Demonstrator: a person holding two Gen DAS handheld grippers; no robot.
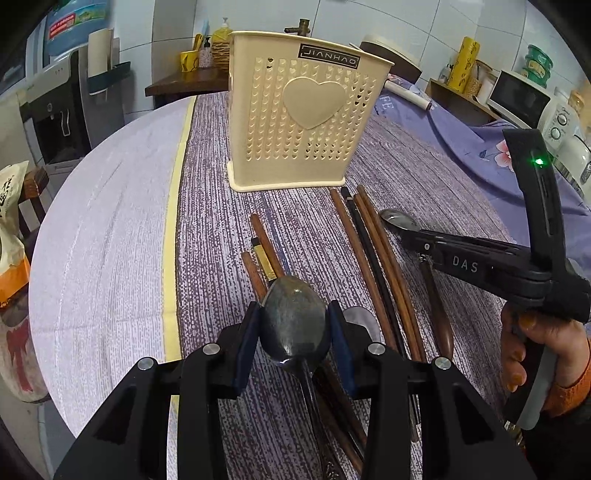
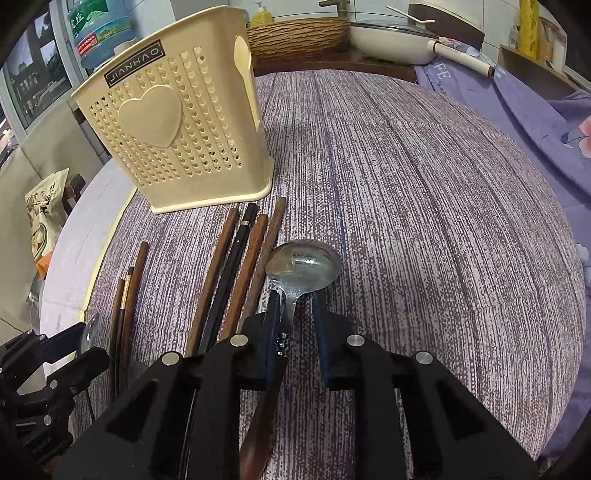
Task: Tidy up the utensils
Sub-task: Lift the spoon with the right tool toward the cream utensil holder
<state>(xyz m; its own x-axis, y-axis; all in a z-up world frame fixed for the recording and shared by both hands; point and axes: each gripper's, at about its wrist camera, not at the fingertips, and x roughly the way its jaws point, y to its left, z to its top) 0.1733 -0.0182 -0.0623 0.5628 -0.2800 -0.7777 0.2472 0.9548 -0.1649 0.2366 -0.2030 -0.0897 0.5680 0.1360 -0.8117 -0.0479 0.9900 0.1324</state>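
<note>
A cream perforated utensil holder (image 1: 303,110) (image 2: 173,140) stands upright on the striped purple cloth. In front of it lie several brown chopsticks (image 1: 373,258) (image 2: 240,273) and a black one. My left gripper (image 1: 294,332) is shut on the bowl of a dark metal spoon (image 1: 293,317), its blue pads (image 1: 248,339) pressing both sides. My right gripper (image 2: 295,321) (image 1: 408,236) is open. The thin neck of a wood-handled silver spoon (image 2: 303,264) (image 1: 399,219) lies between its fingers, with a gap at the right pad. The left gripper (image 2: 83,347) also shows at the lower left of the right wrist view.
A second silver spoon bowl (image 1: 364,319) lies by my left gripper's right finger. A person's hand (image 1: 524,343) holds the right gripper. A white pan (image 2: 391,40) and woven basket (image 2: 299,35) stand behind the table. A snack bag (image 2: 44,218) is past the left edge.
</note>
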